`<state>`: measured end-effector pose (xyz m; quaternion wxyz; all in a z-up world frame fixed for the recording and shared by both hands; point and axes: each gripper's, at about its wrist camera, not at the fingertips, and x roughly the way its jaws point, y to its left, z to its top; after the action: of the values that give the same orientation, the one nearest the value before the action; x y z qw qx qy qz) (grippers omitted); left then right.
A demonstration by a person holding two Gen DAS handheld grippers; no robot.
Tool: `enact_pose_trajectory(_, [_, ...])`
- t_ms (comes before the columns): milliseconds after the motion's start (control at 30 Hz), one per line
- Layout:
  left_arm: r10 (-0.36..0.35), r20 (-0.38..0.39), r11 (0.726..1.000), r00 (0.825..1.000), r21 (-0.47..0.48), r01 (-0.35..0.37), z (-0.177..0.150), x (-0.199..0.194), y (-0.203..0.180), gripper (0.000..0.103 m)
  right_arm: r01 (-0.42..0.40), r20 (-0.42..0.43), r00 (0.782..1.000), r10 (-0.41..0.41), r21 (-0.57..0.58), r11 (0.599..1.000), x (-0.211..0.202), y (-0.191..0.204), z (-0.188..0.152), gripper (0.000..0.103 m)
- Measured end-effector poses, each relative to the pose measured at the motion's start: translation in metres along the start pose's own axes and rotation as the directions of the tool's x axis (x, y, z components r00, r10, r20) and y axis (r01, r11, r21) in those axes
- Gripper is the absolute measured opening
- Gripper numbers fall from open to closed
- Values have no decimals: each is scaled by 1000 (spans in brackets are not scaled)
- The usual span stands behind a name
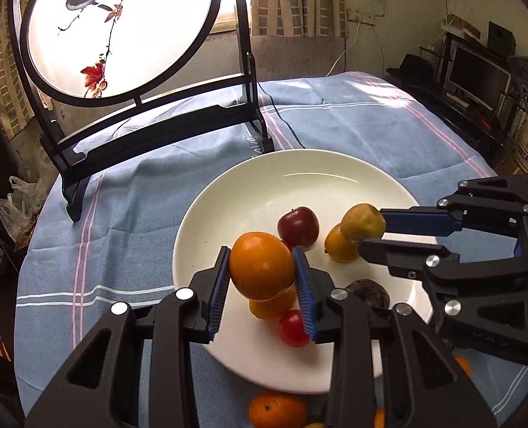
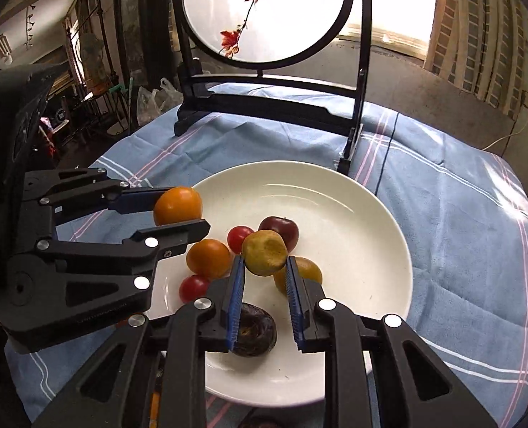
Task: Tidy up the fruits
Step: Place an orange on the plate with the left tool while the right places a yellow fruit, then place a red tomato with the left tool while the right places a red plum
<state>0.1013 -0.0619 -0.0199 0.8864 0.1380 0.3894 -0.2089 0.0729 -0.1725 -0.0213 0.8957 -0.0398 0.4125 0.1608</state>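
My left gripper point(image 1: 262, 267) is shut on a large orange fruit point(image 1: 260, 265) and holds it above the left part of the white plate point(image 1: 228, 192). My right gripper point(image 2: 265, 265) is shut on a yellow-brown fruit point(image 2: 264, 253) above the plate point(image 2: 353, 214). On the plate lie a dark red apple point(image 1: 298, 226), an orange point(image 2: 208, 258), two small red tomatoes point(image 2: 193, 287), a yellow fruit point(image 2: 308, 269) and a dark purple fruit point(image 2: 255, 330). In the left wrist view the right gripper point(image 1: 372, 230) comes in from the right.
A black stand with a round painted screen point(image 1: 121, 28) stands at the back of the blue checked cloth point(image 1: 121, 214). A black cable point(image 1: 282, 117) runs across the cloth. Tangerines point(image 1: 276, 410) lie on the cloth near the plate's front edge.
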Motion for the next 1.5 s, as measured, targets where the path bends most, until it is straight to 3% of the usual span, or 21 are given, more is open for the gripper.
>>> enact_pose_trajectory(33, [3,-7,1000,1000,0,-3,-1,3,1,37,20,-3,1000,-20,-7,1000,3,1,0,24])
enact_pose_trajectory(67, [6,-8,1000,1000,3,-5,-1,4,1,51,45,-2,999,-45,-9,999,4,2,0,31])
enact_pose_trajectory(133, [40,11,999,999,-1,-40,-4,2,3,63,39,11,999,-39,-8,999,0,1,0,37])
enact_pose_trajectory(367, [37,62,999,997,-24,-35,-13,-32,10,65,37,75,996,-38,10,999,-39,-1,-10,50])
enact_pose_trajectory(567, [23,124,999,992,-25,-20,-38,-77,10,71,34,92,995,-33,-7,999,-82,5,-54,57])
enact_pose_trajectory(733, [-4,116,1000,993,19,1,-76,-102,-2,73,14,60,998,-12,-29,999,-102,10,-109,57])
enact_pose_trajectory(967, [-104,15,983,994,152,100,-150,-105,-44,74,17,-19,1000,-17,-23,1000,-98,5,-166,57])
enact_pose_trajectory(1167, [-143,-46,986,989,86,146,-165,-80,-53,73,61,-31,998,-62,-22,998,-85,-2,-169,57])
enact_pose_trajectory(1267, [-157,-85,985,984,53,162,-163,-64,-51,58,84,-31,996,-85,-38,996,-76,-6,-164,57])
enact_pose_trajectory(1433, [-168,-99,985,981,22,171,-159,-51,-49,57,84,-66,994,-88,-57,995,-53,-12,-155,57])
enact_pose_trajectory(1500, [-169,-90,985,982,8,170,-156,-50,-47,53,70,-79,994,-74,-52,996,-47,-13,-153,42])
